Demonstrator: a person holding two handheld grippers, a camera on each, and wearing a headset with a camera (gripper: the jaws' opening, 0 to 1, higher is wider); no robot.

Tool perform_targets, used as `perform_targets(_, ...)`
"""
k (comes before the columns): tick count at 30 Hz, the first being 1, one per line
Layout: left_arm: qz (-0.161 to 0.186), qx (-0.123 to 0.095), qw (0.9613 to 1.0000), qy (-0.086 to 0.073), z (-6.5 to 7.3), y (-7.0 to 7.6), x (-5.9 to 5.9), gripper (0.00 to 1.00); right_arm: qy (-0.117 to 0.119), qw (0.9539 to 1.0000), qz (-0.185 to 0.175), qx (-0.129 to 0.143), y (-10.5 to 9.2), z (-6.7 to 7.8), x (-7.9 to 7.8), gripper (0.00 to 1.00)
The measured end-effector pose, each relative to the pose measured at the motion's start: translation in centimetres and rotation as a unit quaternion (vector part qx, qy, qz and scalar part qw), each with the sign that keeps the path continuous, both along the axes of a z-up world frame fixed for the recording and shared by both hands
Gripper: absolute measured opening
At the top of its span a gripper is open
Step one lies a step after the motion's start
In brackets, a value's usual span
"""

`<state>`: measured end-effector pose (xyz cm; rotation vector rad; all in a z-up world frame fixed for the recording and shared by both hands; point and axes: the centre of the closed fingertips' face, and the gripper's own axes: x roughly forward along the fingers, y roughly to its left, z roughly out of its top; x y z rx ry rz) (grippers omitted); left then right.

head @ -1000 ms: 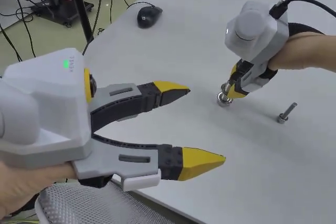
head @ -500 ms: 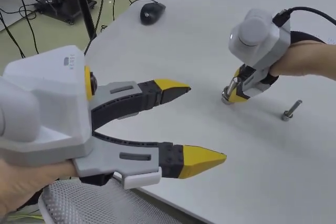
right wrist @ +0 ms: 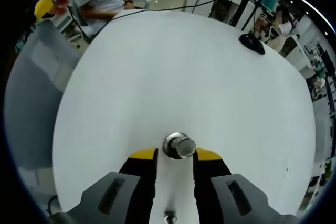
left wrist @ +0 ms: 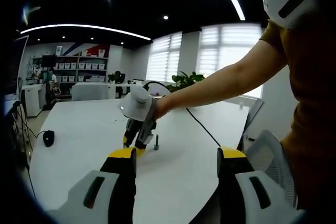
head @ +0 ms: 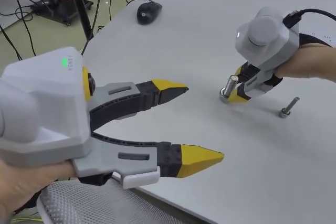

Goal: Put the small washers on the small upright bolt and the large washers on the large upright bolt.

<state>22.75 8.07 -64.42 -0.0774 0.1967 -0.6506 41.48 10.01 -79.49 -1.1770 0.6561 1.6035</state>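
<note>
My left gripper (head: 205, 121): fingers wide apart, nothing in them, over near edge of counter (head: 184, 30). My right gripper (right wrist: 176, 156): fingers a little apart, tips at big bolt (head: 229, 86) standing on counter. Small bolt (head: 289, 107) stands close by.

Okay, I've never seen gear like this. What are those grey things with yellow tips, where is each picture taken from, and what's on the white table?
They are hand-held tools: a person holds two, each ending in a two-fingered claw. One picture comes from a camera on the person's head; the two round ones come from cameras riding on each tool. The left claw hangs open over the near edge of the white table. The right claw straddles the large bolt, which stands upright; whether it pinches it I cannot tell. A small bolt stands nearby, and a computer mouse lies farther off.
</note>
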Motion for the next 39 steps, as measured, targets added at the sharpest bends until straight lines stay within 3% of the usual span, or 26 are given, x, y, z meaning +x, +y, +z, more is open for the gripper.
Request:
perform_targets(7,-0.016,-0.001,0.9999,-0.001,0.2,-0.5,0.1,0.62,0.003,0.9965,-0.041,0.073,-2.3,3.0,-1.4,0.27)
perform_targets(12,-0.019,-0.013,0.9997,-0.005,0.2,-0.3,0.7,0.62,0.018,0.9855,-0.08,0.149,-4.8,5.3,-4.1,0.29)
perform_targets(13,-0.029,-0.008,0.9995,-0.004,0.3,-0.7,0.6,0.62,0.015,0.9847,-0.081,0.153,-5.5,5.5,-4.6,0.29)
perform_targets(15,-0.038,-0.001,0.9993,0.0,0.1,-0.9,0.6,0.62,0.023,0.9781,-0.099,0.182,-6.5,6.2,-5.9,0.29)
perform_targets(17,-0.04,0.0,0.9992,0.004,-0.1,-1.0,0.8,0.62,0.031,0.9685,-0.115,0.218,-7.6,7.2,-7.2,0.3)
perform_targets(19,-0.043,0.002,0.9991,0.003,-0.1,-1.1,0.8,0.62,0.05,0.9542,-0.121,0.269,-8.3,8.4,-8.9,0.34)
perform_targets(22,-0.05,-0.006,0.9988,-0.001,0.2,-1.6,0.9,0.62,0.088,0.9336,-0.156,0.31,-9.9,9.4,-10.8,0.36)
perform_targets(25,-0.062,0.002,0.9981,0.004,0.0,-2.1,0.8,0.62,0.1,0.9158,-0.176,0.347,-11.3,10.2,-11.6,0.37)
perform_targets(26,-0.066,0.002,0.9978,0.004,0.0,-2.3,0.7,0.62,0.11,0.9063,-0.189,0.361,-11.8,10.5,-11.9,0.37)
perform_targets(27,-0.069,0.0,0.9976,0.005,0.0,-2.4,0.7,0.62,0.108,0.9023,-0.198,0.367,-12.3,10.6,-11.8,0.38)
perform_targets(28,-0.07,-0.001,0.9975,0.005,0.0,-2.4,0.6,0.62,0.107,0.9014,-0.199,0.369,-12.8,10.5,-12.0,0.38)
perform_targets(29,-0.073,0.0,0.9973,0.005,-0.1,-2.6,0.6,0.62,0.115,0.8952,-0.21,0.376,-13.4,10.4,-12.1,0.39)
perform_targets(35,-0.083,0.006,0.9965,0.013,-0.6,-2.8,0.1,0.62,0.126,0.8745,-0.241,0.402,-16.6,10.0,-13.1,0.46)
perform_targets(39,-0.084,0.005,0.9964,0.015,-0.6,-2.9,-0.3,0.62,0.125,0.8649,-0.258,0.412,-18.5,10.2,-13.8,0.48)
